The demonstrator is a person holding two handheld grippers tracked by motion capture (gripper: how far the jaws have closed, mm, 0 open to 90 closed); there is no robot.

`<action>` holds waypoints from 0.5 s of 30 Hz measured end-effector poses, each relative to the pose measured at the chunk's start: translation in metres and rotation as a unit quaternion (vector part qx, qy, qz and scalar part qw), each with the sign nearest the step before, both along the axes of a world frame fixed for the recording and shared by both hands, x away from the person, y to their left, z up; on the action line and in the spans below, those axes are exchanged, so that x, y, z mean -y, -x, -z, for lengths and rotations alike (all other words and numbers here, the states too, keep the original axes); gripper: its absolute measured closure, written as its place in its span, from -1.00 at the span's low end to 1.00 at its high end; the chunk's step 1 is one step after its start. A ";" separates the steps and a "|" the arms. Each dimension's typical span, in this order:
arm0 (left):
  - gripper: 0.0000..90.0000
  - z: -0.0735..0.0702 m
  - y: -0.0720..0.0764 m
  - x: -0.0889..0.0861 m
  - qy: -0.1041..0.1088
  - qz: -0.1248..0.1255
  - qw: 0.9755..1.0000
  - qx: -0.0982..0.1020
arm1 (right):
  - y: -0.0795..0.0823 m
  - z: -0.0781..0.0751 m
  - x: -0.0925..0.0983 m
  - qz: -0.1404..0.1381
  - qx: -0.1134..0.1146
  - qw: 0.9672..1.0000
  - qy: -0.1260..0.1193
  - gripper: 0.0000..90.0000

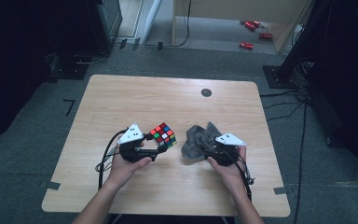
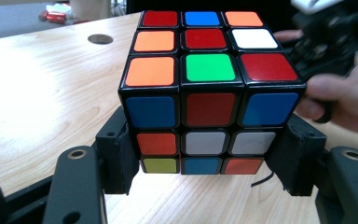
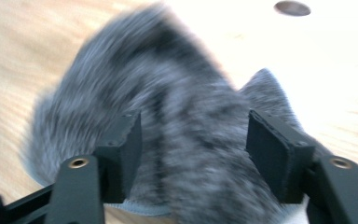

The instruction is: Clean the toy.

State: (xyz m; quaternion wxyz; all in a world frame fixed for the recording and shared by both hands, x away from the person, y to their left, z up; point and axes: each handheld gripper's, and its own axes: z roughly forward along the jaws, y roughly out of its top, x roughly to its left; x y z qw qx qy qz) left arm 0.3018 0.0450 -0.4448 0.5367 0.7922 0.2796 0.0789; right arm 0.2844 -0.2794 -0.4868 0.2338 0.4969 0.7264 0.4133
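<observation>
- Left tool [image 1: 161, 148] clamped on a scrambled puzzle cube [image 1: 163, 135], jaws pressed against two opposite sides near the cube's lower layers; seen clearly in the left gripper view, cube [image 2: 208, 93] lifted off the wooden worktop [image 1: 121, 98] with bare wood visible beneath it.
- Cube tilted in the high view, just left of the worktop's middle, close to the person's side.
- Right tool [image 3: 193, 154] standing partly open astride a crumpled grey cloth [image 3: 168, 121]; cloth lying between the jaws, pads apart from it as far as the blurred right gripper view allows, so no firm grip judged.
- Same cloth [image 1: 196, 139] in the high view resting in a heap on the worktop, just right of the cube, near but not touching it.
- Likely progress: cube picked up and steadied, cloth not yet secured; wiping the cube's faces with the cloth judged as the work left, none of it visibly started.
- Remaining need, by judgement: closing on a fold of cloth, then bringing it over to the cube.
- Small dark round spot [image 1: 206, 92] on the far part of the worktop, apart from both things.
- No brand, label or readable writing on cube, cloth or tools; only plain coloured stickers on the cube.
</observation>
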 end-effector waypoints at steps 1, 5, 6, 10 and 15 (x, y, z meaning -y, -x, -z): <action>-0.22 0.001 0.000 0.001 -0.003 -0.001 1.000 0.000 | 0.001 -0.003 0.002 0.002 0.005 1.000 -0.006 -0.22; -0.22 0.005 0.000 0.006 -0.026 -0.003 1.000 0.006 | 0.006 -0.019 0.002 -0.002 0.025 0.999 -0.028 -0.25; -0.22 0.007 0.001 0.008 -0.033 -0.003 0.999 0.007 | 0.008 -0.023 0.000 -0.006 0.029 0.999 -0.035 -0.25; -0.22 0.012 0.003 0.017 -0.062 0.000 0.998 0.016 | 0.018 -0.035 -0.022 -0.042 0.040 0.997 -0.047 -0.28; -0.22 0.017 0.007 0.027 -0.088 0.007 0.996 0.024 | 0.028 -0.044 -0.045 -0.074 0.043 0.995 -0.061 -0.36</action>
